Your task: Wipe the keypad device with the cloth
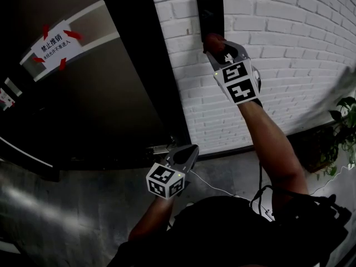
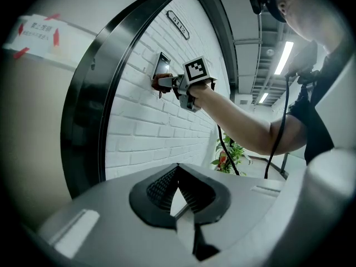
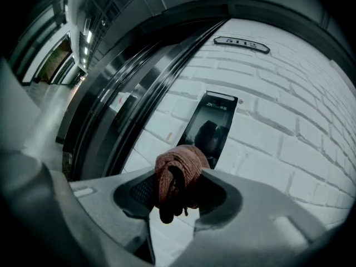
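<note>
The right gripper (image 3: pixel 179 183) has its jaws closed on the cloth (image 3: pixel 177 171), a rust-red, ribbed knit rag bunched into a soft knot, with a loose tail drooping below the black textured pads (image 3: pixel 142 191). It is held high against the wall, and the cloth meets the lower end of the keypad device (image 3: pixel 214 124). From the left gripper view it looks to be touching there.

The device is a slim, glossy black upright panel with rounded corners, fixed flat to the brick. It is shiny enough to mirror a dark shape. Small white lettering across its top begins "ZK"; the rest is too small to read.

The left gripper (image 2: pixel 178 171) hangs low and well apart from the device. Its jaws are drawn together at the tips with nothing between them. Each gripper is smooth grey plastic and carries a cube of black-and-white square markers (image 1: pixel 239 82).

The wall (image 1: pixel 289 49) is white-painted brick, rough, with deep grey joints. Above the device sits a narrow dark oblong plate (image 3: pixel 242 44) whose digits seem to read 5112.

To the left stands a dark, sleek door frame (image 1: pixel 139 65). A white paper notice (image 1: pixel 54 46) is stuck on with red tape at its corners and headed 禁止推销. The smaller line beneath is unclear.

A leafy green plant (image 1: pixel 342 132) stands by the foot of the wall.
</note>
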{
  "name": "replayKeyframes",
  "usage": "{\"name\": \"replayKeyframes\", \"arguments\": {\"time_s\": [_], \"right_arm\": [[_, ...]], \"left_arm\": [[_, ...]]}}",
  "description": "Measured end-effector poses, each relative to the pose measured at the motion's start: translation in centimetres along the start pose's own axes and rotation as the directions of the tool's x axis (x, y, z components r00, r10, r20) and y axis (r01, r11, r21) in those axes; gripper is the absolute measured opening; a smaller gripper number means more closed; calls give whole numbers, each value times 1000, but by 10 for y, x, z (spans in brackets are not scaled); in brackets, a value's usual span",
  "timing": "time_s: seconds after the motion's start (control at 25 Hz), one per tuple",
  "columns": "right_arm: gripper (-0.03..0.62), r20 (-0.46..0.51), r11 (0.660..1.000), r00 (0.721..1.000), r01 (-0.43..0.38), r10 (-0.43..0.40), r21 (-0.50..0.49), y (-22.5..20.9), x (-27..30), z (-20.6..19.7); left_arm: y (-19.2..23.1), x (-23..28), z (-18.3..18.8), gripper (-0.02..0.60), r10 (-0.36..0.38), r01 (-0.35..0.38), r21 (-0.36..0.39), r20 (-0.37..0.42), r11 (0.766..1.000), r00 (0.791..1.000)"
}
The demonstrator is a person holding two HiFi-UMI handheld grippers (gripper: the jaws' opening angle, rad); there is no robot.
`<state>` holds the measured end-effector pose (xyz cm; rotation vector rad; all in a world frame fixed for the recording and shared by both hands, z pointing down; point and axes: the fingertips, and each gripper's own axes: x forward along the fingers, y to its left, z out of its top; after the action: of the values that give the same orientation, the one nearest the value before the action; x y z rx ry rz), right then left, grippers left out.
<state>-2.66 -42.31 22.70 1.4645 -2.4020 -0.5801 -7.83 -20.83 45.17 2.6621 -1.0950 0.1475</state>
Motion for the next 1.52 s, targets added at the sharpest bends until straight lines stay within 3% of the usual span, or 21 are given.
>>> {"name": "replayKeyframes", "arguments": {"time_s": [0.88,1.04,1.28,1.52], "right_arm": [[152,-115,993,990,-68,79,94,31,-18,-37],[152,-149,985,981,-107,127,134,55,-51,-58],[152,-213,960,953,-166,215,224,114,-136,-122],[153,-208,934,944,-189,258,303,152,-212,-149]], "left_arm": [[4,-23,-6,17,-47,47,-2,-12,999,999],[4,-27,-13,17,-81,81,-3,-23,997,996],[-11,-28,-33,17,-170,170,-4,-50,985,984],[-35,-33,-31,17,-180,181,25,-29,983,983]]}}
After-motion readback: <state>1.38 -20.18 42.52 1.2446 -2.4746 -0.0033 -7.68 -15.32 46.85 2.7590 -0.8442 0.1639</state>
